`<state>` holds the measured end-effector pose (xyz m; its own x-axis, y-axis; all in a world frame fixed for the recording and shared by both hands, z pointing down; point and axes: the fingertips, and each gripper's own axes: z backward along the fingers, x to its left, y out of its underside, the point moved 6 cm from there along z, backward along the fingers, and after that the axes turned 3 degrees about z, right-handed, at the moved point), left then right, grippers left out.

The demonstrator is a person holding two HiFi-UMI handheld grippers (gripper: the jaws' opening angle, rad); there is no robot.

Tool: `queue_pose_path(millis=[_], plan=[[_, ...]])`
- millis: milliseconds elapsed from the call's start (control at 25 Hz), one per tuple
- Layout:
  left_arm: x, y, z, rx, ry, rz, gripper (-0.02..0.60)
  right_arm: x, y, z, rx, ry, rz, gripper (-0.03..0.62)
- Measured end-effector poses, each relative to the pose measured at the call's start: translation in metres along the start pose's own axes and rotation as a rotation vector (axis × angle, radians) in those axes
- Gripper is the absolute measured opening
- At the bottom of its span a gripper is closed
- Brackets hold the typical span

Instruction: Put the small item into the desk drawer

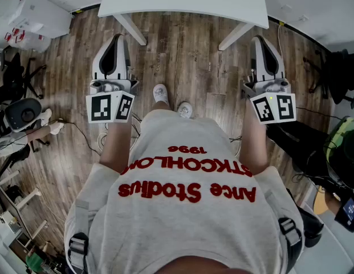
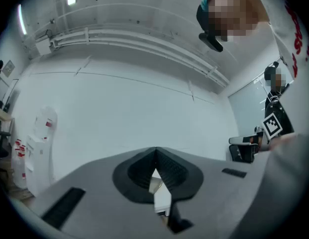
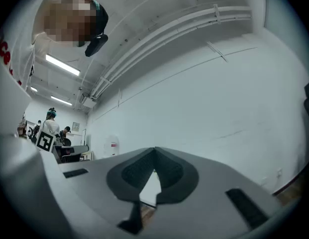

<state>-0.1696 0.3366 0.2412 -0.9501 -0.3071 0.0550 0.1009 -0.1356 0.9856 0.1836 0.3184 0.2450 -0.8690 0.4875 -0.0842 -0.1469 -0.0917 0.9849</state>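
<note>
Wooden floor (image 1: 182,56) fills most of the head view, with the near edge of a white worktop (image 1: 182,4) at the top and a pair of light shoes (image 1: 161,93) below it. The left gripper (image 1: 118,37) and the right gripper (image 1: 261,39) are held low at the person's sides, well apart, each pointing toward the worktop's legs.

In the left gripper view the jaws of the left gripper (image 2: 155,151) are pressed together at their tips, with nothing between them. The same is seen of the right gripper (image 3: 154,150) in its own view: tips together, nothing pinched. Both of these views look at a bare white wall (image 2: 144,108) rather than at the worktop.

The small item is found in no view, and neither is the drawer (the worktop's top surface and front are cut off by the frame edge). How the item will handle can therefore only be guessed from the task wording. Something called small is probably light and easily knocked aside, so a gentle pinch across its narrowest pair of faces would likely suit. Its stiffness, slipperiness and fragility cannot be judged. Which jaws are meant for the drawer front and which for the item cannot be told either.
</note>
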Motion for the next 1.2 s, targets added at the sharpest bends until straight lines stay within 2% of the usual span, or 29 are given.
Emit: queue_pose_path(millis=[280, 520, 680, 960, 1200], plan=[[-0.004, -0.001, 0.004, -0.004, 0.008, -0.007, 0.006, 0.003, 0.0, 0.007, -0.002, -0.003, -0.003, 0.005], [-0.01, -0.001, -0.006, -0.002, 0.02, -0.021, 0.006, -0.009, 0.001, 0.006, -0.036, -0.012, -0.101, 0.005], [-0.006, 0.0, -0.018, -0.003, 0.032, -0.02, 0.006, -0.013, 0.002, -0.003, -0.035, -0.014, -0.102, 0.005], [0.005, 0.015, -0.057, -0.014, 0.071, 0.0, 0.005, -0.028, 0.007, -0.029, -0.035, 0.007, -0.083, 0.005], [0.022, 0.023, -0.113, -0.026, 0.099, 0.01, 0.006, -0.051, 0.008, -0.072, -0.038, 0.03, -0.076, 0.005]])
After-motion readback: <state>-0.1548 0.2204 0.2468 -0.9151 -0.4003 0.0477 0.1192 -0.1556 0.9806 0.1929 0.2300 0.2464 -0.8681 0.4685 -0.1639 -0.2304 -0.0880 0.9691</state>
